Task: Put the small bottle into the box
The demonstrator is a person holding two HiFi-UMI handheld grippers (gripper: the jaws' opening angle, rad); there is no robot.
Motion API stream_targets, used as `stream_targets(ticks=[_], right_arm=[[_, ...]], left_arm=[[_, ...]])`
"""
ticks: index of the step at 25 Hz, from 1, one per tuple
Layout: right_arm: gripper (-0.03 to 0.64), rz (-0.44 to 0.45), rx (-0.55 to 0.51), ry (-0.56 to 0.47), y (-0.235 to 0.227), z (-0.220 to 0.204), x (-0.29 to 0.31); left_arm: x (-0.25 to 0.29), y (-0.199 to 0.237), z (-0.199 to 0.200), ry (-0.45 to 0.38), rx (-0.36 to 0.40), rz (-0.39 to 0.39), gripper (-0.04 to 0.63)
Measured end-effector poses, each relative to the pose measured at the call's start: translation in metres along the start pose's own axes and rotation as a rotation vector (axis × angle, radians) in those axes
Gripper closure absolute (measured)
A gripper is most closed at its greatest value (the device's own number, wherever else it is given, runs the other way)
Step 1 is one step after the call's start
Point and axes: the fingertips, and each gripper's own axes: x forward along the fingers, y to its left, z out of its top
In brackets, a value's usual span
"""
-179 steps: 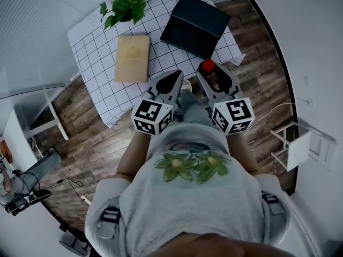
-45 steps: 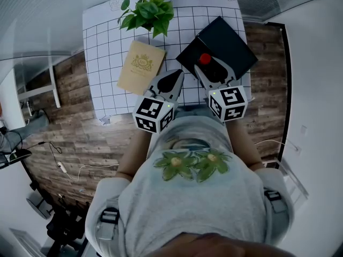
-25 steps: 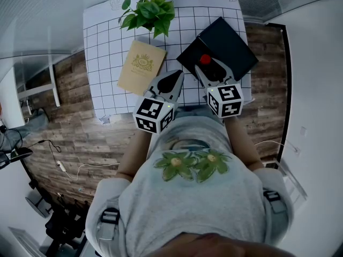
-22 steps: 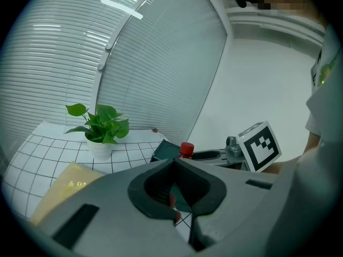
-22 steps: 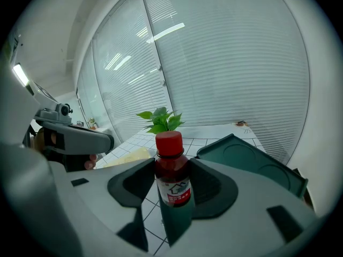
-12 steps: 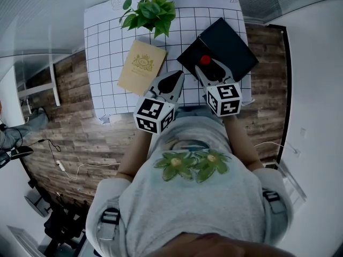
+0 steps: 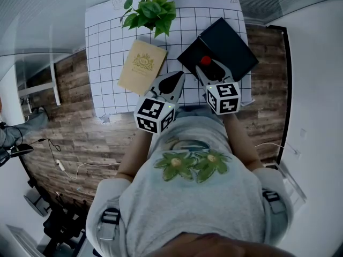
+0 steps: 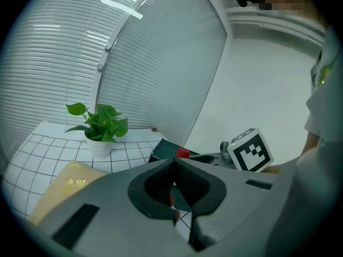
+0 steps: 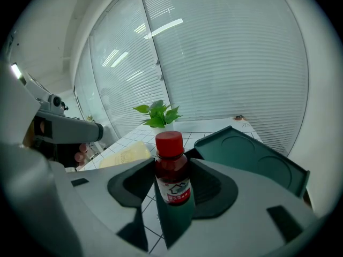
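Two grippers in play; right gripper [image 7: 209, 69] clamped on the small bottle [image 9: 172, 170], jaws pressed against its sides below the red cap, bottle upright between them; left gripper [image 7: 172, 84] with jaws brought together, tips meeting, nothing held, parked low over the near edge of the gridded cloth [image 7: 107, 47], just left of the right one. Bottle off the table, held at the near-left corner of the dark box [image 7: 230, 39]; from the head view, cap over the box's near edge rather than its middle; from the right gripper view, box lying just behind and to the right of the bottle, round recesses showing in its surface; cannot tell which recess is meant for the bottle. Step in hand, by judgement: carry phase, pick-up done, placement not yet done. Next move likely: shift forward and a little right to get fully over the box, lower with the bottle kept vertical, spread the jaws only once the base is seated, then lift straight up to avoid tipping. Risks: base catching the box rim; narrow tall bottle toppling on release. Nearby but clear of the path: tan booklet [image 7: 140, 66] and potted plant [image 7: 150, 12], both on the cloth left of the box.
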Motion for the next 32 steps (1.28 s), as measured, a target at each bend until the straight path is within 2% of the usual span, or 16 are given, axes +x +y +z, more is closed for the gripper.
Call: stream_targets(ticks=[32], right_arm=[[0.411,-0.020,-0.002,0.058,-0.010,-0.024,0.017]], left_arm=[[0.000,-0.011,-0.001,0.017,0.036,-0.005,0.589]])
